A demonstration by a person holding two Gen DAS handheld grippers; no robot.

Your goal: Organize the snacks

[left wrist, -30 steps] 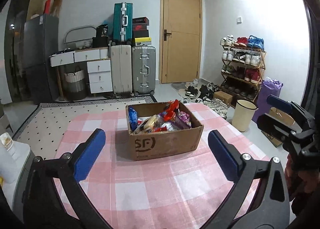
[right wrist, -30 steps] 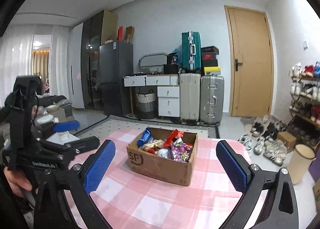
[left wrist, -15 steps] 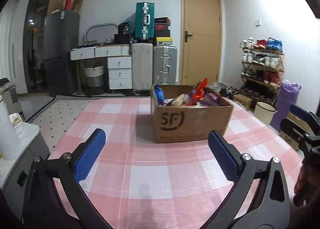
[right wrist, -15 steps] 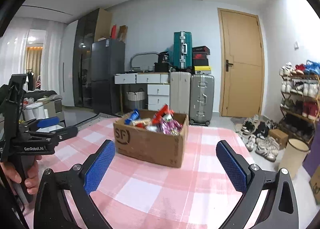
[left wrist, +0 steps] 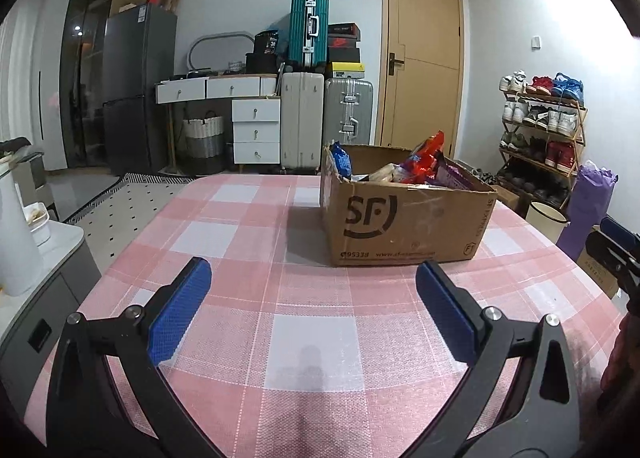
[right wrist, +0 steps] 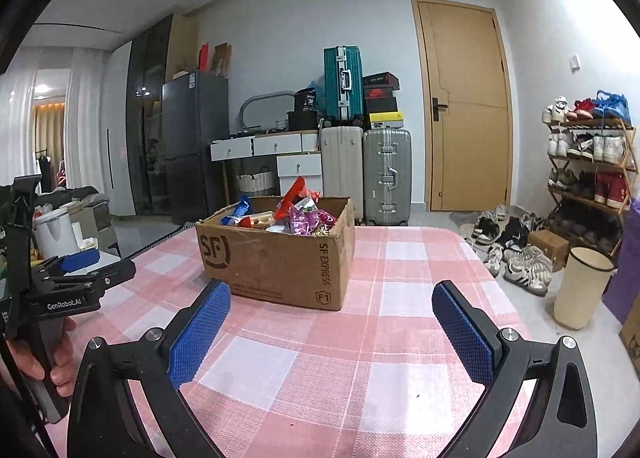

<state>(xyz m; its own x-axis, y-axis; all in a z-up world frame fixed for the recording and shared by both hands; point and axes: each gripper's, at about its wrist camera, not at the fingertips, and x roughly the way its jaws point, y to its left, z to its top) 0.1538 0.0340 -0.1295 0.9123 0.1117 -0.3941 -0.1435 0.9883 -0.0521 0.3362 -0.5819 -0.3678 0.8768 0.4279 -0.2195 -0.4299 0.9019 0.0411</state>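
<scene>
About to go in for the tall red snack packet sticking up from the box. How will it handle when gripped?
The red snack packet looks like thin foil, so it probably crumples and feels light. It leans among other wrappers in the cardboard box, so neighbours may lift or shift with it. Its glossy film may slip; grip low rather than the tip.
</scene>
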